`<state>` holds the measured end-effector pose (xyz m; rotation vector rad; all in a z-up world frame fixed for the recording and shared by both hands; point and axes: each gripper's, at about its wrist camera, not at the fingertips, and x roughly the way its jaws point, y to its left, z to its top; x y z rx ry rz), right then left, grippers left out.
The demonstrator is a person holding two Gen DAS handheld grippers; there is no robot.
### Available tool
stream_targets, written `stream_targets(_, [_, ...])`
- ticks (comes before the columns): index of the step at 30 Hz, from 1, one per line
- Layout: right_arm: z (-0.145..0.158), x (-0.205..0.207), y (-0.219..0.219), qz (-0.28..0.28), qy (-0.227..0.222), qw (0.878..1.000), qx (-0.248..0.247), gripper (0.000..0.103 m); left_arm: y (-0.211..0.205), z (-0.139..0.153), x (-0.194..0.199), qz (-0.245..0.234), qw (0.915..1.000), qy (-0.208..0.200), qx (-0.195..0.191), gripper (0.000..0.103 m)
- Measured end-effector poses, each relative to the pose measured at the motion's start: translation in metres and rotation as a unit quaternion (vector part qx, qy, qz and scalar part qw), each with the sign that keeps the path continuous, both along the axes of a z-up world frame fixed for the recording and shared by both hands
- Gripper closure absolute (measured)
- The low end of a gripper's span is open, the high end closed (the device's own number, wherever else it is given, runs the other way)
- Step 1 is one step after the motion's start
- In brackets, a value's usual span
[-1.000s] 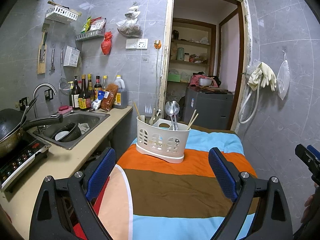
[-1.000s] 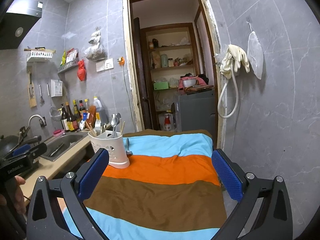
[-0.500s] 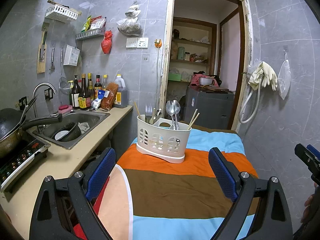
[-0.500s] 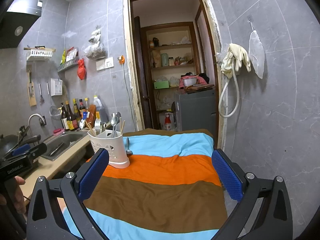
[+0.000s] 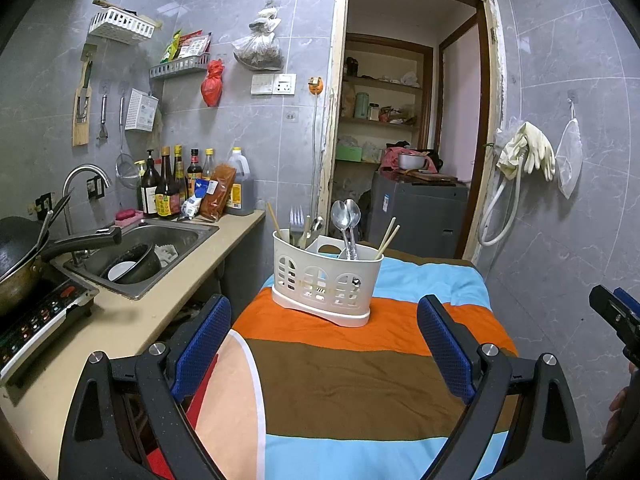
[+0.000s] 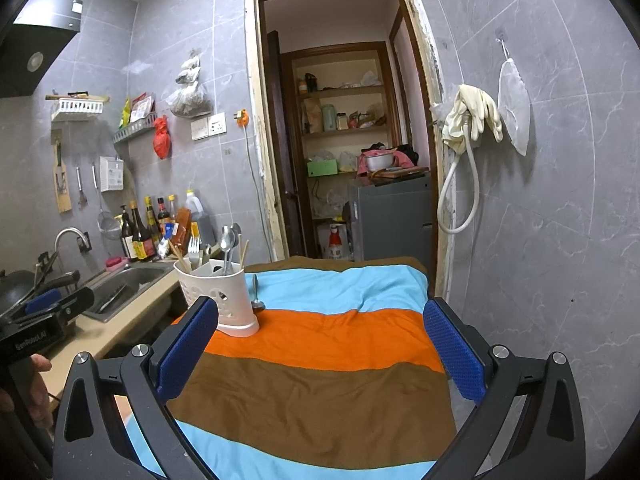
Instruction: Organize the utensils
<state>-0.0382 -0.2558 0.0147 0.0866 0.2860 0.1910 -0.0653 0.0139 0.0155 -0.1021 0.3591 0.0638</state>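
While both our left gripper (image 5: 324, 344) and right gripper (image 6: 320, 346) hang wide apart and empty, we judge the slick, stiff spoon (image 6: 256, 294) leaning against the white utensil caddy (image 6: 218, 294) on the striped cloth (image 6: 320, 380) best pinched mid-handle.

Left gripper (image 5: 324, 338): jaws spread wide, empty, held level.
Right gripper (image 6: 322, 340): jaws spread wide, empty, held level.

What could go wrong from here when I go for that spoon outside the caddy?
The spoon leans bowl-down against the caddy, so a nudge could tip it flat. The caddy stands on soft, wrinkled cloth near the left edge, so a push might slide or topple it with its utensils.
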Motion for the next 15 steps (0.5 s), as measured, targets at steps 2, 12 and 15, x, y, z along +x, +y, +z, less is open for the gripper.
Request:
stream_targets(2, [0.0003, 0.0002, 0.0000, 0.000, 0.001, 1.000, 0.000, 0.000, 0.0001, -0.0002, 0.0001, 0.000, 1.0000, 0.000, 0.000, 0.012])
stream_targets(12, [0.0013, 0.0003, 0.0007, 0.000, 0.002, 1.000, 0.000, 0.000, 0.0013, 0.0001, 0.0017, 0.000, 1.0000, 0.001, 0.000, 0.012])
stream_targets(15, [0.0014, 0.0002, 0.0007, 0.000, 0.001, 1.000, 0.000, 0.000, 0.0009, -0.0002, 0.0014, 0.000, 1.0000, 0.001, 0.000, 0.012])
